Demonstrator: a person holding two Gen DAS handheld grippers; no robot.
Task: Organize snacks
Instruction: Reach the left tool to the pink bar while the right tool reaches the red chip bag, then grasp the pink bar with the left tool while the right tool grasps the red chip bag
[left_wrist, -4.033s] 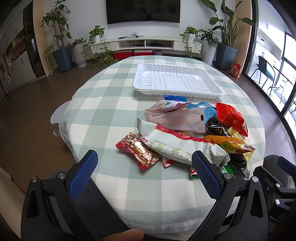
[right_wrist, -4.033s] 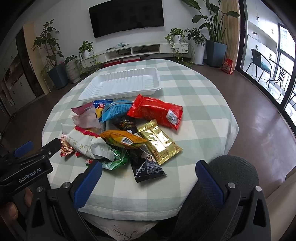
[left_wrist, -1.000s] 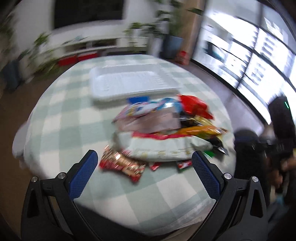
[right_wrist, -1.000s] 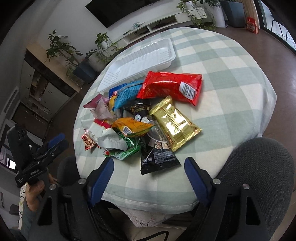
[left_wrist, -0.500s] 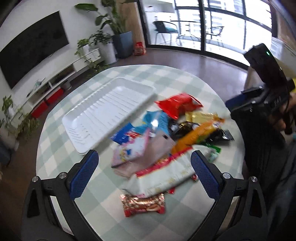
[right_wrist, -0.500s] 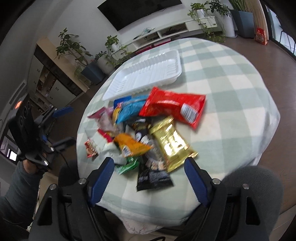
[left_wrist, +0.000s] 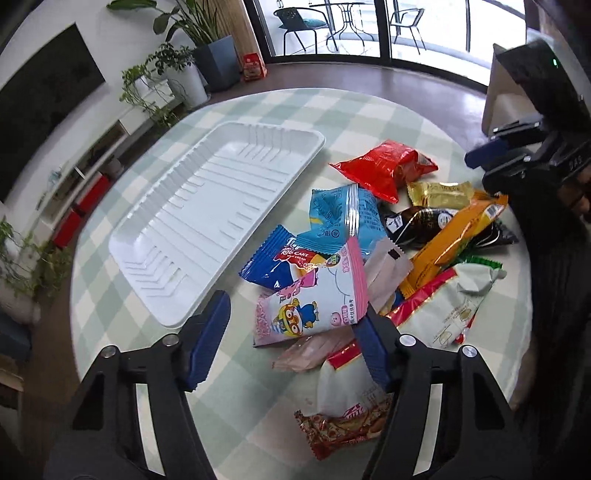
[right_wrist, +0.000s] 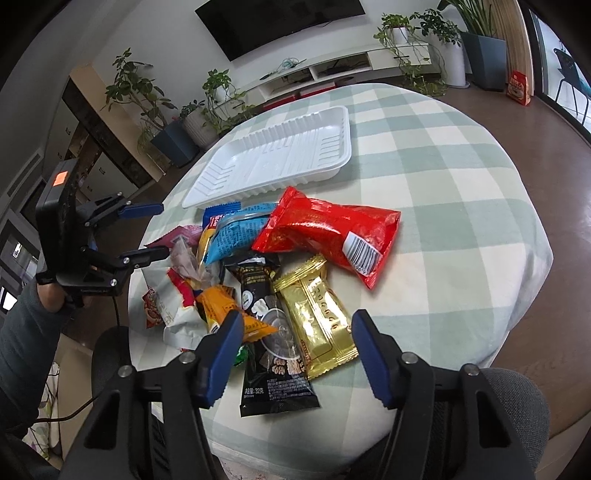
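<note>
A pile of snack packets lies on the round checked table (left_wrist: 369, 110) beside an empty white tray (left_wrist: 207, 214), which also shows in the right wrist view (right_wrist: 280, 158). My left gripper (left_wrist: 295, 339) is open, its jaws around a pink cartoon packet (left_wrist: 306, 306) without gripping it. It also shows in the right wrist view (right_wrist: 146, 230) at the table's left edge. My right gripper (right_wrist: 295, 354) is open above a gold packet (right_wrist: 317, 317) and a black packet (right_wrist: 273, 354). A red bag (right_wrist: 332, 232) lies beyond them.
A blue packet (left_wrist: 343, 214), an orange packet (left_wrist: 454, 236) and a white-and-red bag (left_wrist: 439, 314) lie in the pile. A grey chair (right_wrist: 517, 413) stands at the near table edge. Potted plants (right_wrist: 480, 37), a TV shelf (right_wrist: 332, 70) and windows ring the room.
My left gripper has swung round the table's left side and come down over the pink packet. My right gripper has moved in low over the gold and black packets.
</note>
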